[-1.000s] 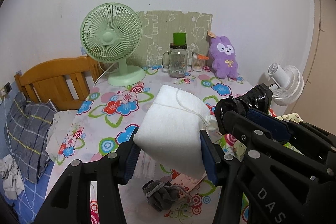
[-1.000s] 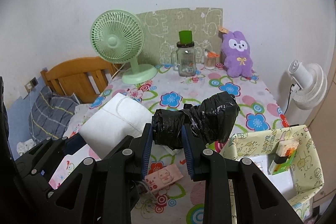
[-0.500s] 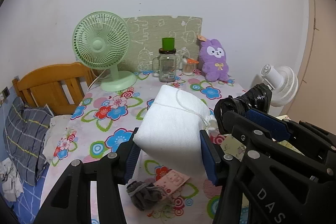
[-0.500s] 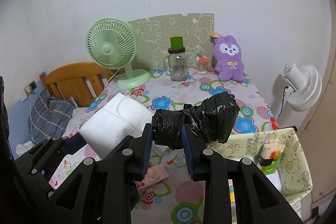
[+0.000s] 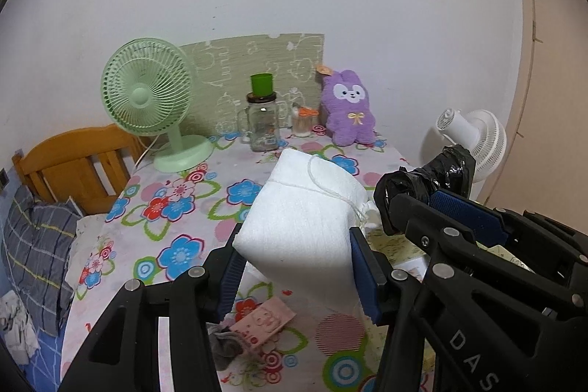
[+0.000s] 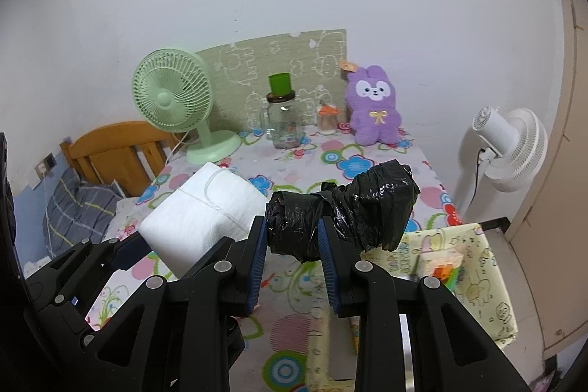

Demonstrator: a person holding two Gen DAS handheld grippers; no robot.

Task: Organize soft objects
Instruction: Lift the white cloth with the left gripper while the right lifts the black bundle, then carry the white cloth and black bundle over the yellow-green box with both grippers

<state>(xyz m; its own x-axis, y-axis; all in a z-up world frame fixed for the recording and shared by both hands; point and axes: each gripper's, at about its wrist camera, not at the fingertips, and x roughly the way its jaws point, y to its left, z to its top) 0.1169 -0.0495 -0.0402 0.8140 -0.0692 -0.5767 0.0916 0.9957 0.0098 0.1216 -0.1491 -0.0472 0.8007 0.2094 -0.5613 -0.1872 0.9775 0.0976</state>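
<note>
Floral-clothed table beneath both grippers. Left gripper: clamped on white foam bundle, raised off table. Right gripper, just beside: clamped on black plastic-wrapped bundle, yellow patterned box below right.

Soft, even indoor light fills both fisheye views; shadows stay faint. Black vignetting rounds the corners, straight lines bow toward the edges, and focus holds sharp, with slight glare on black plastic wrap.
</note>
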